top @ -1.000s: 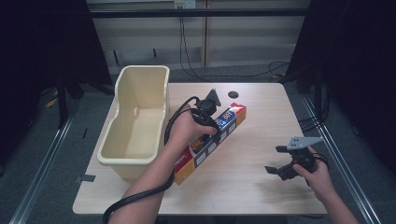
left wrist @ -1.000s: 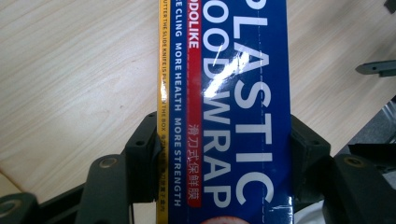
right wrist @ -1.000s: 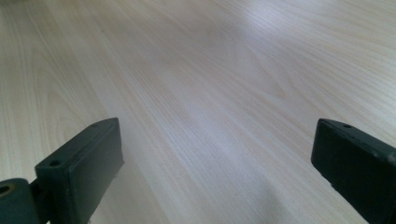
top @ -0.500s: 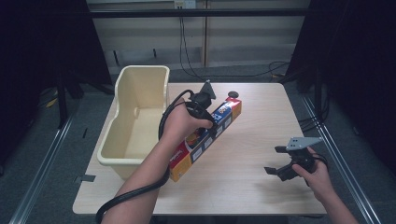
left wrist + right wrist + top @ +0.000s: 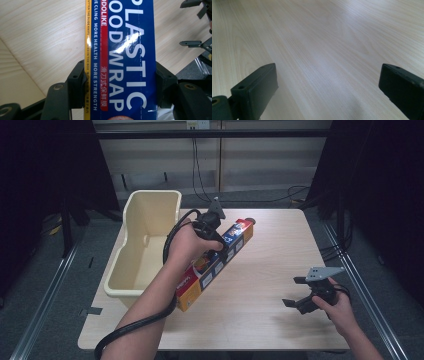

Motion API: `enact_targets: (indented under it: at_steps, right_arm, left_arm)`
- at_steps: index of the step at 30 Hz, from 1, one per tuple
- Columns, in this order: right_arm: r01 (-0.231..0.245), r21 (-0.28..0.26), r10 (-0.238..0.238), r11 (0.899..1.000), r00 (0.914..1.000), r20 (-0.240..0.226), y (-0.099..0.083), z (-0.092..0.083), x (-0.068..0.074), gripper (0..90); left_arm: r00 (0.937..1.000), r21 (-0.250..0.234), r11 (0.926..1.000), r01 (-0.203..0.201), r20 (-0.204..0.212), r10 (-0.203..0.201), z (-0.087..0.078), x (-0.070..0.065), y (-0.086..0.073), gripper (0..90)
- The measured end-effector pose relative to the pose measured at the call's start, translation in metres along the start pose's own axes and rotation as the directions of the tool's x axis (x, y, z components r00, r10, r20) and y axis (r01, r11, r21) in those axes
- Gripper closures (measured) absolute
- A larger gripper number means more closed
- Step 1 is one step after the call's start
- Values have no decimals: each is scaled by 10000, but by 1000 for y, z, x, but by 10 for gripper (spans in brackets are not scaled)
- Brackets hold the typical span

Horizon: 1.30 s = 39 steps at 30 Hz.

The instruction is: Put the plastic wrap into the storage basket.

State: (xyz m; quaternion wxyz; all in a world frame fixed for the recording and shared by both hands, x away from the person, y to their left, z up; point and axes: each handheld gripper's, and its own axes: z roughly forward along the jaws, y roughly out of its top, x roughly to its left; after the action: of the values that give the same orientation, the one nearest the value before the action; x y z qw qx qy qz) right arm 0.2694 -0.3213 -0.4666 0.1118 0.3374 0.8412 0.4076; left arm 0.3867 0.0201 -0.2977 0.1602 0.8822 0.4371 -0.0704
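A long blue, red and yellow plastic wrap box (image 5: 236, 236) hangs slantwise above the wooden table (image 5: 280, 245), beside a cream bin (image 5: 150, 202). My left gripper (image 5: 219, 250) is shut across the box's width near its far half. In the left gripper view the black pads (image 5: 76, 85) press both long sides of the box (image 5: 125, 50). My right gripper (image 5: 295, 292) stands open near the table's front right, with nothing between its fingers. In the right gripper view (image 5: 327, 85) it has bare wood under it.
The cream bin stands at the table's left edge, open and with nothing visible inside. A small dark round thing lies at the far edge behind the box's end. Cables trail from both grippers. Dark curtains and floor rails surround the table.
The left hand has risen with the box and carried it a little left, toward the bin. The right gripper has stayed put.
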Motion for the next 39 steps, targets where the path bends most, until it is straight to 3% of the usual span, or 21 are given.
enact_targets:
  at_steps: [22,25,29,30,32,35,39]
  right_arm:
    - [31,106,-31,9999,10000,-82,2,2,2,21]
    - [22,98,-21,9999,9999,-129,2,3,2,21]
    - [41,74,-40,10000,9999,-113,2,3,2,21]
    - [42,69,-42,10000,9999,-95,2,3,2,21]
    - [44,90,-43,10000,10000,-89,2,3,2,21]
    - [66,60,-65,10000,10000,-66,2,3,2,21]
    - [78,70,-78,9999,10000,-8,2,3,2,21]
  left_arm:
    - [9958,-368,9953,895,-137,-901,-44,17,-4,405]
    - [9919,-391,9912,1262,-105,-1267,-50,18,-5,405]
    - [9908,-460,9902,1321,-233,-1333,-59,22,-7,405]
    - [9926,-417,9925,1151,-344,-1166,-62,24,-7,405]
    - [9888,-493,9882,1451,-287,-1466,-65,25,-9,405]
    - [9888,-544,9884,1416,-403,-1439,-72,29,-11,405]
    - [9847,-600,9844,1655,-449,-1683,-78,32,-13,405]
